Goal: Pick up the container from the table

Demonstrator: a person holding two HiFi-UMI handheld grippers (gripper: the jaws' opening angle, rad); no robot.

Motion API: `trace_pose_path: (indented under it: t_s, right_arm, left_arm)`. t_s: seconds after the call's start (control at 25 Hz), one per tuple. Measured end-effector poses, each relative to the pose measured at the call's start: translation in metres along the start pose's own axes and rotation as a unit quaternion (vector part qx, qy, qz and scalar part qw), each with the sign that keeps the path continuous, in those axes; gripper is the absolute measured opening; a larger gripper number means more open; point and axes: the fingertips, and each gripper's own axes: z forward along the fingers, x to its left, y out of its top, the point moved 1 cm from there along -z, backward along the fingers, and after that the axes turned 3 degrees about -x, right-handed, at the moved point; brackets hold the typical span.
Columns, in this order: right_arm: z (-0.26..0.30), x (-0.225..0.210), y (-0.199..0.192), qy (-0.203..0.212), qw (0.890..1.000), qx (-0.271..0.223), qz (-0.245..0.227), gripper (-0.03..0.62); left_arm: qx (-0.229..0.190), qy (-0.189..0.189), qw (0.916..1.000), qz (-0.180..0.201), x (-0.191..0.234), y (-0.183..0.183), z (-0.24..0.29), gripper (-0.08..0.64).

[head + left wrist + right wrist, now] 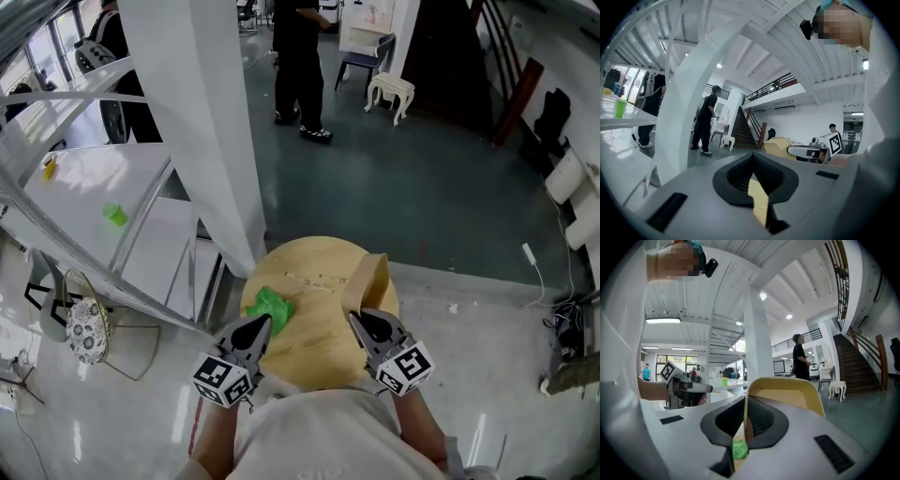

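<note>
Tan container point(367, 279) was pinched by one wall in the right claw point(360, 319), standing straight ahead of the jaws over the right edge of the round table point(309, 262), apparently off it. Left claw point(259, 324) was closed on nothing, just beside a green wad point(270, 305). White pillar point(202, 122) stood beyond the table; nothing looked to block a lift.

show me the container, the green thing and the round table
container point(367, 279), head view, its tan side wall
green thing point(272, 305), head view, its middle
round table point(314, 349), head view, bare wooden top
</note>
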Motion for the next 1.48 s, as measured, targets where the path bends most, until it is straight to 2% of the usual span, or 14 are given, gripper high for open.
trace_pose_path:
  t_s: [1.48]
  right_arm:
    - [-0.01, 0.004, -0.019, -0.015, 1.0, 0.018, -0.003, 0.038]
  left_arm:
    - [0.01, -0.009, 0.9999, -0.004, -0.006, -0.008, 0.001, 0.015]
